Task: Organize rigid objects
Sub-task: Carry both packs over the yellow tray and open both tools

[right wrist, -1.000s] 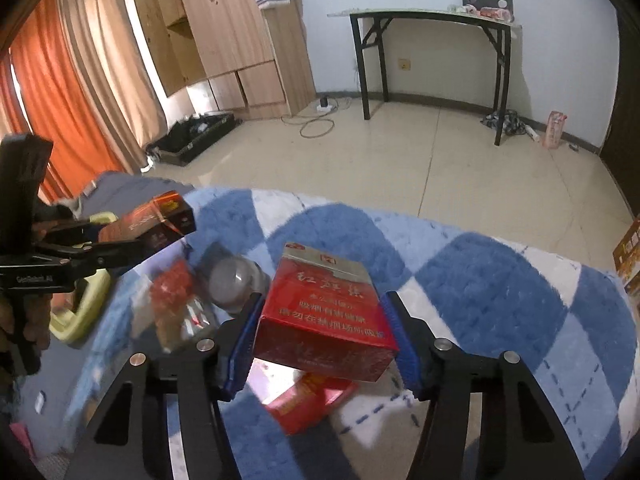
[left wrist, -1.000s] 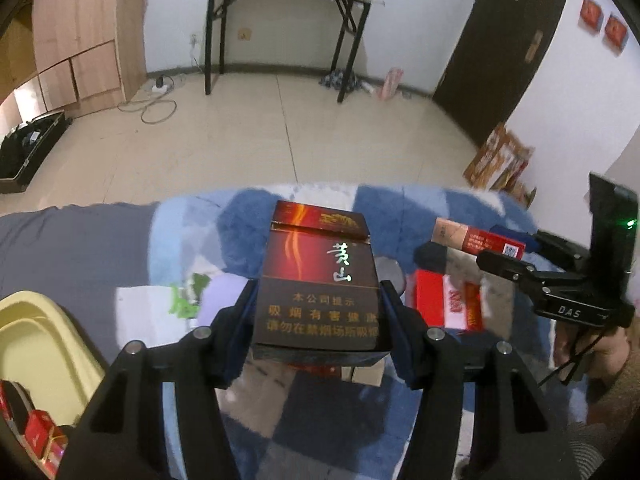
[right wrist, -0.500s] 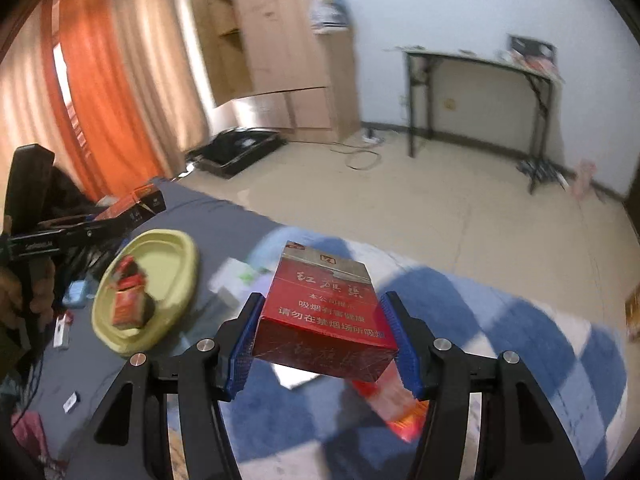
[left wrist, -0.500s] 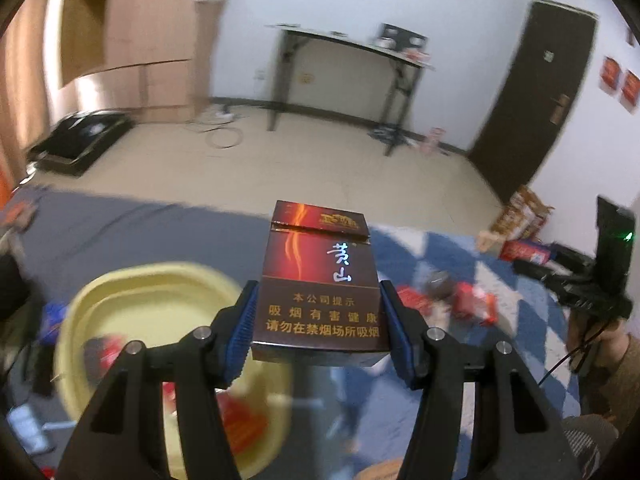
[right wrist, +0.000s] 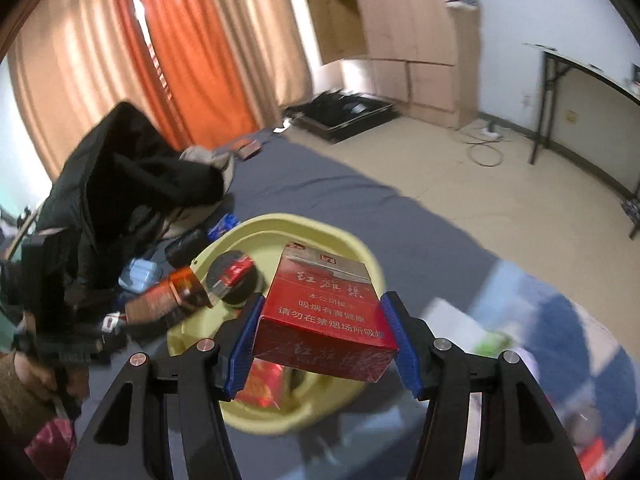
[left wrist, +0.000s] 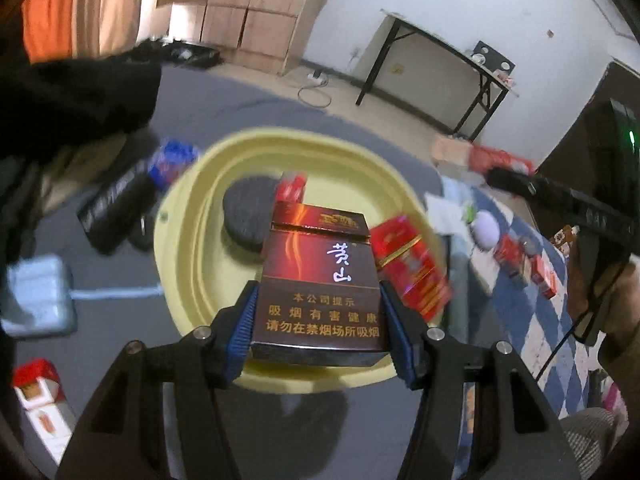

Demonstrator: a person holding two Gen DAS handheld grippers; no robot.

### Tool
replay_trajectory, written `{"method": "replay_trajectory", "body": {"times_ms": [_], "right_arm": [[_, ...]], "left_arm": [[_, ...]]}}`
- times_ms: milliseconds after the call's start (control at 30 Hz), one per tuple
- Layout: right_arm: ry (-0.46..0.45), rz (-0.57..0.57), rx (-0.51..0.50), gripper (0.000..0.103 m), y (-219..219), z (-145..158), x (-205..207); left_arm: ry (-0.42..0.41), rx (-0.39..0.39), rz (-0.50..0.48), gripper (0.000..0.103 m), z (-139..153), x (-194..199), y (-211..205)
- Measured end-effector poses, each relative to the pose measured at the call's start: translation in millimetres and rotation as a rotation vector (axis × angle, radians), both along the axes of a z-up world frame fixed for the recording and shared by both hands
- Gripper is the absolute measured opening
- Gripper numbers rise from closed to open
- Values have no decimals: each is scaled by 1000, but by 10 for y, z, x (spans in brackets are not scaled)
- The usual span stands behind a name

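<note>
My left gripper (left wrist: 318, 336) is shut on a dark brown cigarette pack (left wrist: 318, 280) and holds it above the yellow basin (left wrist: 188, 248). The basin holds a dark round puck (left wrist: 248, 216) and red packs (left wrist: 408, 268). My right gripper (right wrist: 320, 344) is shut on a red cigarette pack (right wrist: 324, 312) and holds it over the same basin (right wrist: 276, 228). The left gripper with the brown pack (right wrist: 168, 300) shows at the left of the right wrist view. The right gripper (left wrist: 560, 200) shows at the right of the left wrist view.
The basin sits on a grey bed cover (left wrist: 120, 360). A black jacket (right wrist: 120, 176) lies to its left, with a black case (left wrist: 116, 208) and a pale blue pack (left wrist: 36, 300) beside it. More red packs (left wrist: 524, 264) lie on the blue checked blanket (left wrist: 532, 320).
Both grippers have swung left from the checked blanket to over the yellow basin, each still holding its pack.
</note>
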State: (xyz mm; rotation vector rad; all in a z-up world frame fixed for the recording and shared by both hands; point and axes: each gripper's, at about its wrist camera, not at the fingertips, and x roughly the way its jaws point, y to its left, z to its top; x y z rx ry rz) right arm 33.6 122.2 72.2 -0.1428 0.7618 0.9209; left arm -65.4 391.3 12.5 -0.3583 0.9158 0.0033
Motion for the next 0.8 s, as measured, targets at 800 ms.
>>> {"method": "replay_trajectory", "body": {"times_ms": [800], "right_arm": [[134, 2, -123, 68, 1195, -673, 645]], "left_arm": [[33, -23, -30, 86, -510, 144, 6]]}}
